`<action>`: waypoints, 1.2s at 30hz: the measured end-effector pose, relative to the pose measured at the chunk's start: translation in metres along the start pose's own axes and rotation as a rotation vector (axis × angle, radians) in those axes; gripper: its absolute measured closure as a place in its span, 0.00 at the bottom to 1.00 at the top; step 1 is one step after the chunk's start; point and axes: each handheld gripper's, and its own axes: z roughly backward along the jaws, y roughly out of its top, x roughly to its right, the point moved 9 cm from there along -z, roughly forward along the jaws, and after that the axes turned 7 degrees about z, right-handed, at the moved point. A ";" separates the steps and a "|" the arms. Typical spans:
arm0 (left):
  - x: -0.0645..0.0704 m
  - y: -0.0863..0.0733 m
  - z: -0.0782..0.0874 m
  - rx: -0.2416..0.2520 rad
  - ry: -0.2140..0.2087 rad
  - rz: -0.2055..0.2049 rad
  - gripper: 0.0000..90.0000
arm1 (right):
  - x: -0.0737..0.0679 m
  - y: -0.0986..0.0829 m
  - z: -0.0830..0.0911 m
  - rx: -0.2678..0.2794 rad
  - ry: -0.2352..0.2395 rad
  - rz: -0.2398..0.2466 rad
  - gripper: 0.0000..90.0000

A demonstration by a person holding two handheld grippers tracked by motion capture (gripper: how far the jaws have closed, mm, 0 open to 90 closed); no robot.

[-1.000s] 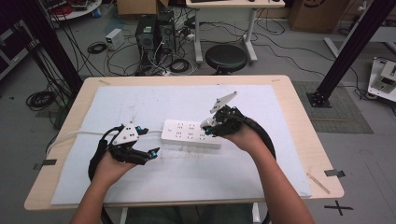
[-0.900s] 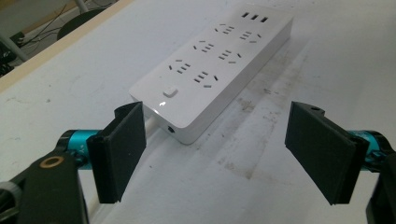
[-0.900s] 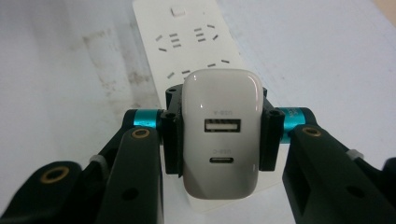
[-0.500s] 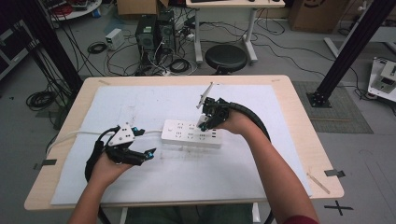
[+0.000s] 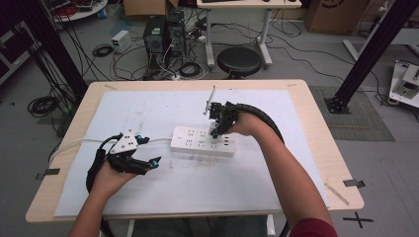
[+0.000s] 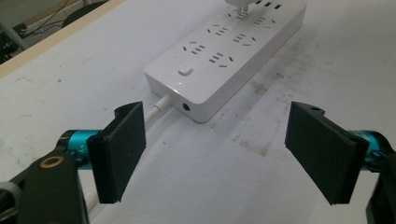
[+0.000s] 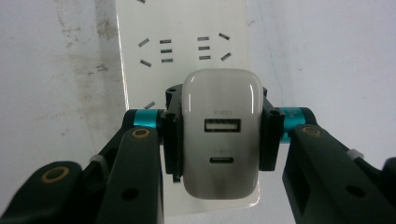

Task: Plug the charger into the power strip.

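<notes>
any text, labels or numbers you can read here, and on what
White charger block clamped in the right gripper: faint print above each of its two ports, too blurred to read.
White power strip: no readable text.
Cardboard box on the floor: dark mark, unreadable.

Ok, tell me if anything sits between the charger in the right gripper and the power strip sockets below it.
Nothing visible does. The right gripper is shut on the white charger, which hangs right over the power strip. In the left gripper view its prongs are at a socket, with bare sockets beside it.
</notes>
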 end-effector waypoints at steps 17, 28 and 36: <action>-0.002 -0.001 0.000 0.002 0.003 0.013 0.23 | 0.002 -0.002 -0.006 -0.022 0.027 0.038 0.70; 0.001 -0.001 -0.003 -0.006 0.002 0.003 0.23 | 0.004 0.002 -0.018 -0.041 0.052 0.070 0.71; -0.003 0.002 -0.001 0.003 0.010 0.012 0.23 | 0.004 0.003 -0.019 -0.060 0.059 0.059 0.71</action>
